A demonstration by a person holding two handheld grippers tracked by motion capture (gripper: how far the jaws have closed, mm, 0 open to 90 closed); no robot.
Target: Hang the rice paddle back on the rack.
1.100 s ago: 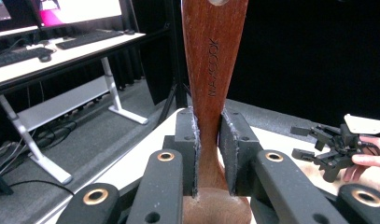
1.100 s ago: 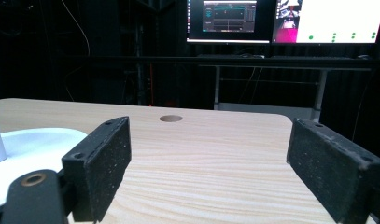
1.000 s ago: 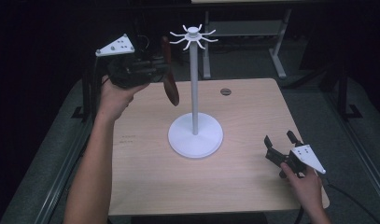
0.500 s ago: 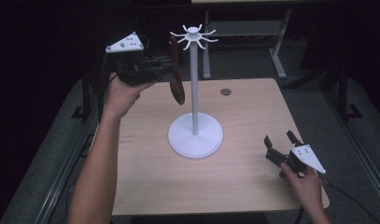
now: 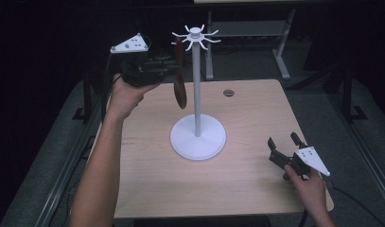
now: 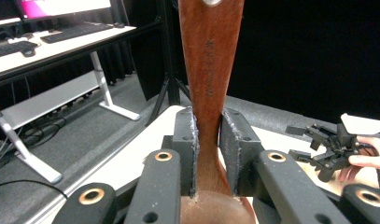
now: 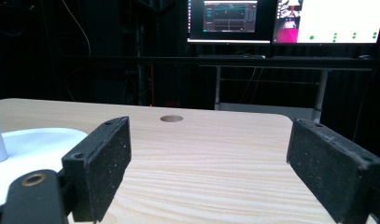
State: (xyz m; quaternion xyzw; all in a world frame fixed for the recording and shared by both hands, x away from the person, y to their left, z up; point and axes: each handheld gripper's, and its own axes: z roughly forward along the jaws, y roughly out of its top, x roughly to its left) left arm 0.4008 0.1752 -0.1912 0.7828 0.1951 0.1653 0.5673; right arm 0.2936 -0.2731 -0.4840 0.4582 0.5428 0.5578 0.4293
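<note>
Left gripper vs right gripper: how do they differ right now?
The left gripper is shut on the wooden spoon; the right gripper is open and holds nothing. The left is raised beside the white stand; the right sits low near the table. Both are hand-held with black jaws.

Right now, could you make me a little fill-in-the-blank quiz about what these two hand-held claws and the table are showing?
1. The left gripper is shut on a wooden ____.
2. The white stand has hooks at its ____.
3. The right gripper, low over the table, has its jaws ____.

Missing words: spoon; top; open
</note>
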